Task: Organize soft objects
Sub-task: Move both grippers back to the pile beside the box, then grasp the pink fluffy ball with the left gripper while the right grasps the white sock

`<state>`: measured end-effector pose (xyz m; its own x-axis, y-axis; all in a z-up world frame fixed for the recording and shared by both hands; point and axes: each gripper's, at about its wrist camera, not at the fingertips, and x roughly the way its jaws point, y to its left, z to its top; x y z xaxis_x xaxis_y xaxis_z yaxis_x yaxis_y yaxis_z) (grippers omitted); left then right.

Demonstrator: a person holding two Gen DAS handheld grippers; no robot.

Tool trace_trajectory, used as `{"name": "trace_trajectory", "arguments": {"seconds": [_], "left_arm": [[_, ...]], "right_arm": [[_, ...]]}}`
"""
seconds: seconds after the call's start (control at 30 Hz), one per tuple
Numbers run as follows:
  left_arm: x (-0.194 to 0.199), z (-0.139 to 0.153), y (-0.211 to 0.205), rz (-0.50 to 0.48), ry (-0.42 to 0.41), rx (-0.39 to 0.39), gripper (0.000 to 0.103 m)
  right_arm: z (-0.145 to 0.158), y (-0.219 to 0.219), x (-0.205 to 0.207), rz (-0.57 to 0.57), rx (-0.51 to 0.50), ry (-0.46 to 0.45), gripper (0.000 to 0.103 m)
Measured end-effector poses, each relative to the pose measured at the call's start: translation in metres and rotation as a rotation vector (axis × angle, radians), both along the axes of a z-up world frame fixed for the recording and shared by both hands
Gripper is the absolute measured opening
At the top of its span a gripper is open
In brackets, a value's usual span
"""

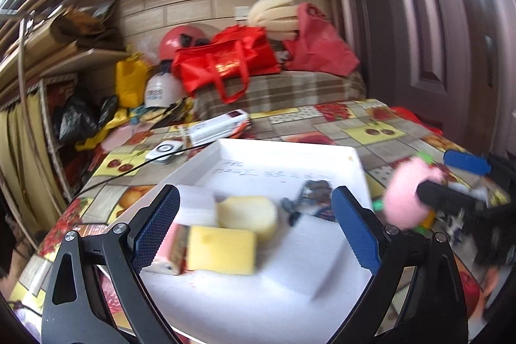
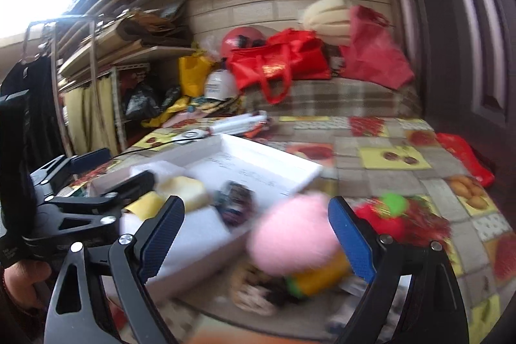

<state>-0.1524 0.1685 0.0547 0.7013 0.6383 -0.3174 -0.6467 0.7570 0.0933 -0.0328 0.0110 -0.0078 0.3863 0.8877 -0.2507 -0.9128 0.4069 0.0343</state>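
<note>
Cluttered shelves [image 2: 106, 54] and a tiled wall backed the scene, with red bags [image 1: 225, 63] and a yellow bag [image 1: 129, 83] heaped on a plaid-covered bench [image 1: 283, 92] beyond the far edge of the surface [image 1: 371, 128], which wore a fruit-patterned cloth. Near that far edge lay a white box [image 1: 219, 126] and a small white round device [image 1: 164, 150] with a black cable trailing toward the left edge.

A white tray [image 1: 322, 150] took up the middle of the surface. Inside it sat a pale yellow sponge [image 1: 248, 215], a brighter yellow sponge [image 1: 222, 250] with its long axis running across the tray, a white foam block [image 1: 309, 260] toward the near right corner, and a small dark blurred thing [image 1: 314, 189] that I could not identify.

The left gripper [image 1: 254, 231] hung over the near edge of the tray with its fingers wide and nothing between them.

The pink fluffy ball [image 2: 290, 240] was just outside the tray's right edge, between the wide-spread fingers of the right gripper [image 2: 254, 234]; blur hid whether either pad touched it. It was round, so no long axis showed. Under and beside it lay an orange and green thing [image 2: 319, 276], a red and green toy [image 2: 387, 215] and a spotted object [image 2: 254, 292], crowding the near right part of the surface. A hand [image 2: 22, 282] gripped the left gripper's handle at the left.
</note>
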Motion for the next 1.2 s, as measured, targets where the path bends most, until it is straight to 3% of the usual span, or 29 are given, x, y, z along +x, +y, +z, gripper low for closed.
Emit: {"name": "trace_trajectory", "arguments": {"seconds": [0.23,0.4,0.5,0.67,0.77,0.9,0.97,1.0,1.03,1.2], "left_arm": [[0.029,-0.006,-0.042,-0.137,0.119,0.116,0.096],[0.062,-0.008,-0.062,-0.278,0.176,0.122,0.096],[0.085,-0.008,-0.064,-0.309,0.186,0.059,0.096],[0.116,-0.009,-0.055,-0.301,0.184,-0.097,0.096],[0.124,-0.012,-0.054,-0.285,0.182,-0.156,0.096],[0.131,-0.01,-0.055,-0.26,0.17,-0.169,0.096],[0.136,-0.013,-0.054,-0.25,0.186,-0.167,0.092],[0.139,-0.015,-0.054,-0.256,0.199,-0.179,0.085],[0.141,-0.017,-0.054,-0.265,0.212,-0.193,0.06],[0.139,-0.021,-0.051,-0.268,0.227,-0.227,0.057]], "right_arm": [[-0.004,-0.073,0.063,-0.236,0.019,0.134,0.091],[-0.018,-0.121,0.11,-0.372,0.128,0.366,0.091],[-0.023,-0.128,0.118,-0.371,0.154,0.425,0.091],[-0.02,-0.12,0.114,-0.314,0.12,0.403,0.091],[-0.022,-0.103,0.117,-0.276,0.035,0.403,0.091],[-0.033,-0.073,0.127,-0.247,-0.133,0.448,0.089],[-0.04,-0.063,0.13,-0.216,-0.189,0.474,0.07],[-0.042,-0.06,0.13,-0.204,-0.206,0.483,0.066],[-0.043,-0.059,0.13,-0.197,-0.212,0.48,0.065],[-0.044,-0.052,0.118,-0.143,-0.256,0.44,0.047]]}}
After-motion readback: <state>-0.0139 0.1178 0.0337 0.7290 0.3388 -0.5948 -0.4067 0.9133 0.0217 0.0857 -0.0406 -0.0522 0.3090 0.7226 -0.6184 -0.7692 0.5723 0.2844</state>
